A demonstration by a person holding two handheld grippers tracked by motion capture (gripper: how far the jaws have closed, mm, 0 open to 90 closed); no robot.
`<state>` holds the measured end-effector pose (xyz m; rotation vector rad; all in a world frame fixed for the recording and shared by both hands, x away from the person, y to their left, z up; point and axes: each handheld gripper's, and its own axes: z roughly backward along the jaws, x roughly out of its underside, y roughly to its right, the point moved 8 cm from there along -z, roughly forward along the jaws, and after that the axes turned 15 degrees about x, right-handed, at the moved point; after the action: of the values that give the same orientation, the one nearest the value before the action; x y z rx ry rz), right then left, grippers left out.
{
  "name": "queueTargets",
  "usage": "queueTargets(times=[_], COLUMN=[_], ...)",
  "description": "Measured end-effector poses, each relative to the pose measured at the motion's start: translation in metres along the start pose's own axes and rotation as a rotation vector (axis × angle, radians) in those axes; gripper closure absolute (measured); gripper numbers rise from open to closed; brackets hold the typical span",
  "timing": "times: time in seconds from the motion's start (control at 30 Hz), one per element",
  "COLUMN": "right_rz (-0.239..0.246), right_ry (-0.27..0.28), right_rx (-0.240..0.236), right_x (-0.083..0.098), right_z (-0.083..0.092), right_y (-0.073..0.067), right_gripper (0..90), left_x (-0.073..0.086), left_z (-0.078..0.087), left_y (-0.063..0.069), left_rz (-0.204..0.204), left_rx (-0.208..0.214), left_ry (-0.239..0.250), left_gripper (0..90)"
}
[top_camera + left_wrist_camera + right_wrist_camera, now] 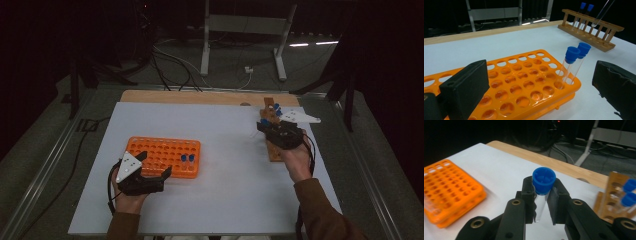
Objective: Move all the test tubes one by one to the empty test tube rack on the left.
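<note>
An orange tube rack [162, 156] [524, 85] [446, 187] lies at the table's left with two blue-capped tubes [187, 160] [574, 62] standing at its right end. My left gripper [152, 167] [539, 87] stands open at the rack's near edge, one jaw on each side of its corner. My right gripper [264, 126] [543, 202] is shut on a clear tube with a blue cap [544, 180], held upright above the table beside the wooden rack [272, 135] [591, 31] [614, 195]. Two blue-capped tubes [629, 192] [586, 7] stand in that wooden rack.
The white table top [225, 190] ends in a wooden strip [200, 96] at the far side. Beyond it are a metal stand's legs [240, 45] and cables [175, 70] on the dark floor.
</note>
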<state>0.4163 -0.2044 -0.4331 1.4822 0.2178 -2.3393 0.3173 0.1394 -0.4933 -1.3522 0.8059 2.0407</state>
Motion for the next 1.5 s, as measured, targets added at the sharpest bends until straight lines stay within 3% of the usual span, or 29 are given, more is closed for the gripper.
queueTargets(times=[0.23, 0.73, 0.93, 1.5], right_rz=[0.015, 0.065, 0.060, 0.106], right_ry=[-0.002, -0.015, -0.018, -0.024], right_rx=[-0.065, -0.204, -0.264, -0.371], right_x=[0.001, 0.005, 0.004, 0.002], right_z=[0.003, 0.011, 0.014, 0.020], right_y=[-0.022, -0.075, -0.096, -0.145], right_gripper=[76.7, 76.6, 76.5, 76.5], left_x=[0.000, 0.000, 0.001, -0.002], left_z=[-0.001, -0.005, -0.006, -0.010], left_y=[0.002, 0.007, 0.007, 0.014], left_rz=[-0.001, -0.013, -0.015, -0.031], left_rx=[0.025, 0.038, 0.041, 0.059], left_ry=[0.000, -0.016, -0.020, -0.030], left_gripper=[1.8, 1.8, 1.8, 2.2])
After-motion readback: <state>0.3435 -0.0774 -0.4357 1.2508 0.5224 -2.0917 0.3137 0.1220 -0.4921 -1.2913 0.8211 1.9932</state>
